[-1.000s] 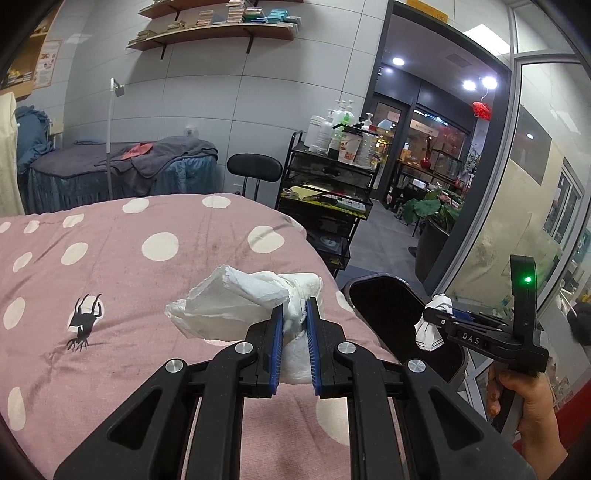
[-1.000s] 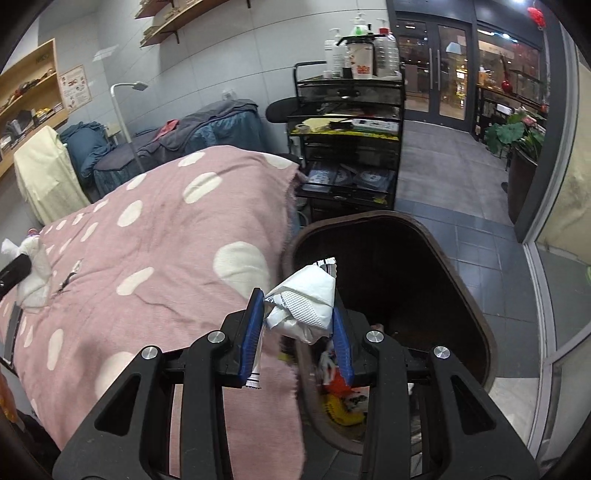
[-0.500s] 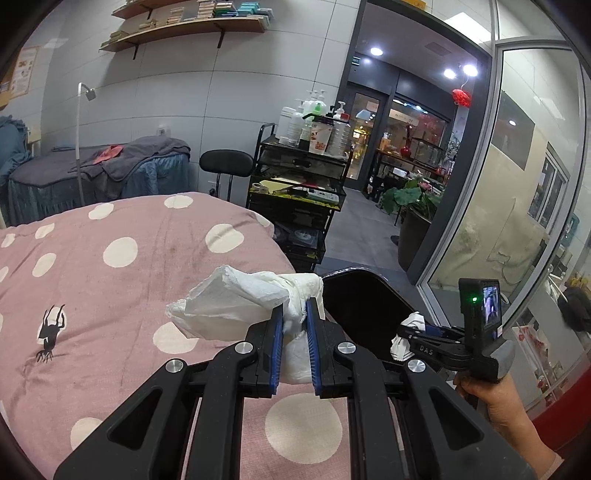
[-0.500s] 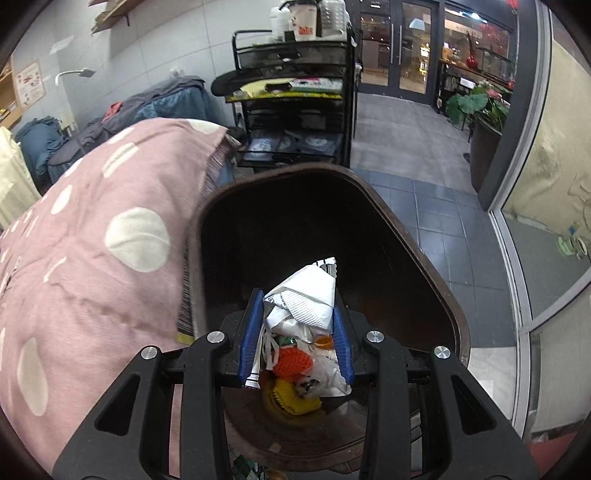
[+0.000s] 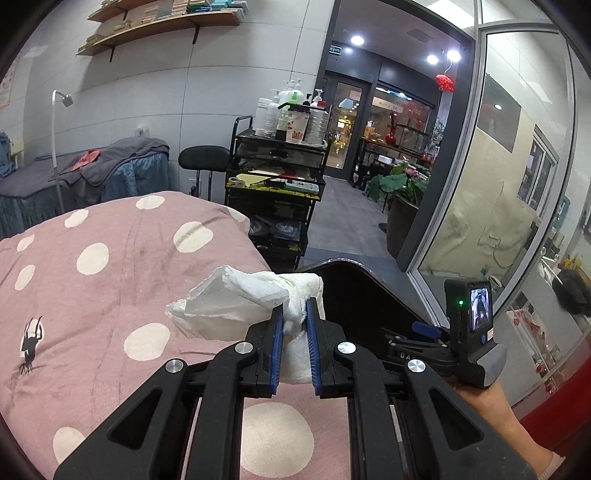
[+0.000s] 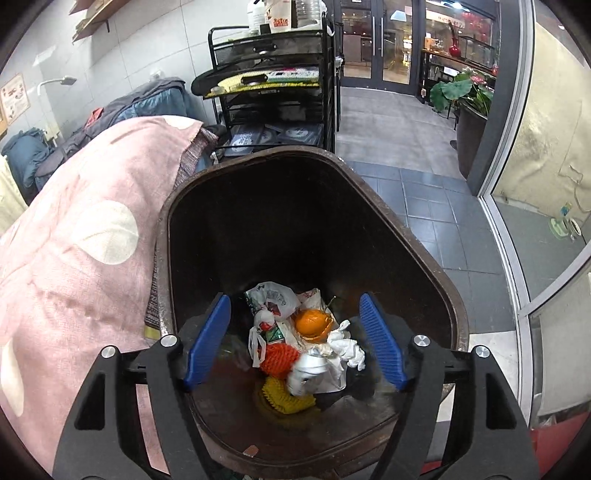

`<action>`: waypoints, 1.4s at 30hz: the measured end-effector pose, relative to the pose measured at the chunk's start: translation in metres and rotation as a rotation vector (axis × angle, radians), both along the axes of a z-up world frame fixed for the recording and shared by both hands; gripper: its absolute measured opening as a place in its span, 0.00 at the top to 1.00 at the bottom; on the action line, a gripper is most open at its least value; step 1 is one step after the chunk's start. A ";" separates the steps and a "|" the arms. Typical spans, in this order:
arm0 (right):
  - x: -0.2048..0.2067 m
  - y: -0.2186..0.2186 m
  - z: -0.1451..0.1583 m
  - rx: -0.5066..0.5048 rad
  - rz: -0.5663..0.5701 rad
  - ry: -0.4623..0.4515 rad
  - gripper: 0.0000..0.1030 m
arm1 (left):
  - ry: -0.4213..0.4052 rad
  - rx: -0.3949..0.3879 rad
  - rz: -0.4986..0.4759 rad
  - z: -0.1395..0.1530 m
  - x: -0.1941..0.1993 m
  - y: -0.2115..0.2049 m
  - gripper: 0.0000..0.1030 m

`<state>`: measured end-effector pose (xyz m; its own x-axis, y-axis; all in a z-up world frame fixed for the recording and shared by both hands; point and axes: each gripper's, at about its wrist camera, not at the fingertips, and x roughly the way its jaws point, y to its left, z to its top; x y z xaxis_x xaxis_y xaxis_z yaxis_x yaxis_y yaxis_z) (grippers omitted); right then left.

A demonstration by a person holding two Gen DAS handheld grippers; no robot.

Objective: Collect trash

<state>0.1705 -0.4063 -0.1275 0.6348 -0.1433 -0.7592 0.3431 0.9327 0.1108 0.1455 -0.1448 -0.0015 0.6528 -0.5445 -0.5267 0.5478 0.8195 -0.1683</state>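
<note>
Over the bin [image 6: 424, 251], the right gripper [image 6: 295, 332] is opening with nothing between its pads (white wad [image 6: 347, 349] blurred, at 5 o'clock among trash). Left gripper [image 5: 294, 325] pinches a tissue [image 5: 236, 299], its lower end hidden.

Grey tiled walls [image 5: 155, 85] carry wooden shelves [image 5: 159, 22] above a draped bed [image 5: 92, 173] and a black stool [image 5: 203, 157]. A black cart [image 5: 277, 177] with bottles stands beside glass doors [image 6: 376, 40]. The floor [image 6: 417, 199] is grey tile, lit by ceiling spots [image 5: 356, 39].

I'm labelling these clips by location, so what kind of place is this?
Probably a massage or beauty treatment room in a shop: a covered treatment bed with a pink polka-dot blanket, a black wire trolley topped with white pump bottles, and glass doors opening onto a mall-like corridor.
</note>
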 end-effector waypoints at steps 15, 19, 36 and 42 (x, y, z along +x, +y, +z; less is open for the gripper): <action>-0.036 -0.010 0.020 -0.037 -0.052 -0.060 0.18 | 0.039 0.039 -0.140 -0.006 0.021 -0.069 0.88; -0.043 -0.017 0.018 -0.026 -0.070 -0.061 0.18 | 0.037 0.066 -0.175 -0.010 0.023 -0.090 0.88; -0.072 -0.043 0.011 -0.012 -0.160 -0.053 0.18 | 0.150 0.124 -0.255 -0.047 0.047 -0.153 0.38; -0.080 -0.050 0.011 -0.013 -0.182 -0.054 0.18 | 0.131 0.107 -0.269 -0.046 0.041 -0.159 0.18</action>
